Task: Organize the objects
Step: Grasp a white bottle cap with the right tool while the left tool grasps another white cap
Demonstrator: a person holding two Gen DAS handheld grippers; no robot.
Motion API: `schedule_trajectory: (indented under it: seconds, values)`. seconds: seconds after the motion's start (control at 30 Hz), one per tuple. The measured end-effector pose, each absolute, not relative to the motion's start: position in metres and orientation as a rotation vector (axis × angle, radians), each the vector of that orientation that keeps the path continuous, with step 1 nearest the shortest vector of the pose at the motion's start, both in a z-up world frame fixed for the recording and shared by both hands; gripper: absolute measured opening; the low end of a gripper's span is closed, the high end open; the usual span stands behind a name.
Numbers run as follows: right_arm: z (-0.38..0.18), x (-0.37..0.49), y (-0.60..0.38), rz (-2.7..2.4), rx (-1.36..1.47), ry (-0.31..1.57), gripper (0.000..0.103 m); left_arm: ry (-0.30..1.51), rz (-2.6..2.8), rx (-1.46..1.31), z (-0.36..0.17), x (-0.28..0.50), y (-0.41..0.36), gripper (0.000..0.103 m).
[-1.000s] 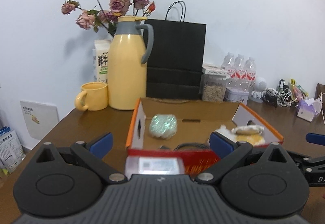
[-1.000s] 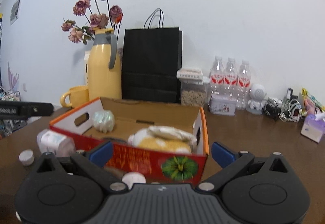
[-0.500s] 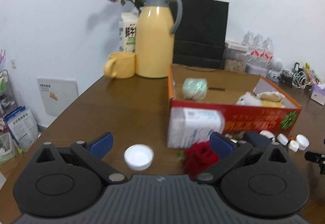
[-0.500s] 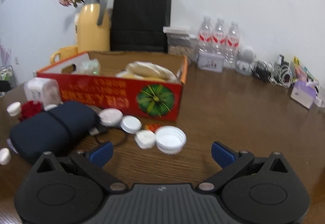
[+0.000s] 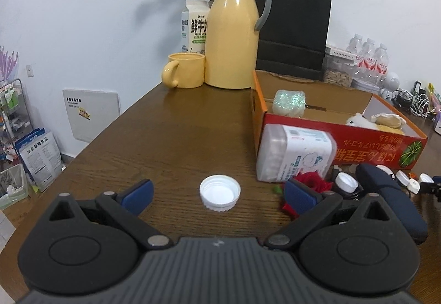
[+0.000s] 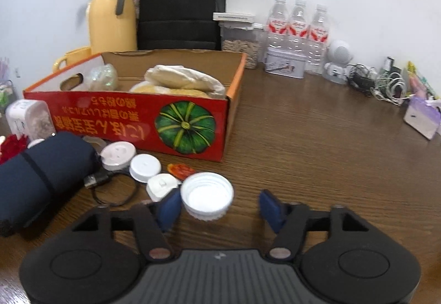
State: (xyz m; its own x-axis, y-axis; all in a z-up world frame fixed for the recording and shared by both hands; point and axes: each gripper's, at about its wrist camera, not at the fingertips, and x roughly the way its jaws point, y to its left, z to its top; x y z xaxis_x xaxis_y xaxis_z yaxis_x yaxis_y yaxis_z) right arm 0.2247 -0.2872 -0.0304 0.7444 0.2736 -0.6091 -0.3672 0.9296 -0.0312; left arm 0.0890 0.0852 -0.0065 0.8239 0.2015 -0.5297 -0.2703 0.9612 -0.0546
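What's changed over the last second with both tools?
Both tools pulled back from the red box and dropped toward the table. The left tool now frames a white cap; the right tool has narrowed around another white cap. Neither grips anything. Box contents stayed put.

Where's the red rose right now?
In the left wrist view the red rose lies on the table by the right fingertip, just in front of the cotton swab box.

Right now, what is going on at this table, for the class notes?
A person holds two grippers, both open, each lined up on a white bottle cap. The left gripper frames a lone cap; the right gripper has another cap against its left finger. Neither cap is gripped. The red cardboard box stands behind.
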Motion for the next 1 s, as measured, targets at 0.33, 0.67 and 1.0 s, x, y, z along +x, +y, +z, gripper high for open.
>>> schedule_trajectory:
  seconds: [0.33,0.67,1.0]
  values:
    - [-0.024,0.211,-0.288,0.36,-0.121,0.551,0.038,0.595,0.26,-0.116,-0.021,0.1,0.091,0.103]
    - [-0.015,0.197,-0.295,0.293,-0.095,0.441,0.038,0.638,0.293,-0.095,-0.035,0.129,0.097,0.093]
    - [-0.016,0.197,-0.295,0.289,-0.089,0.448,0.038,0.623,0.261,-0.11,-0.039,0.128,0.092,0.041]
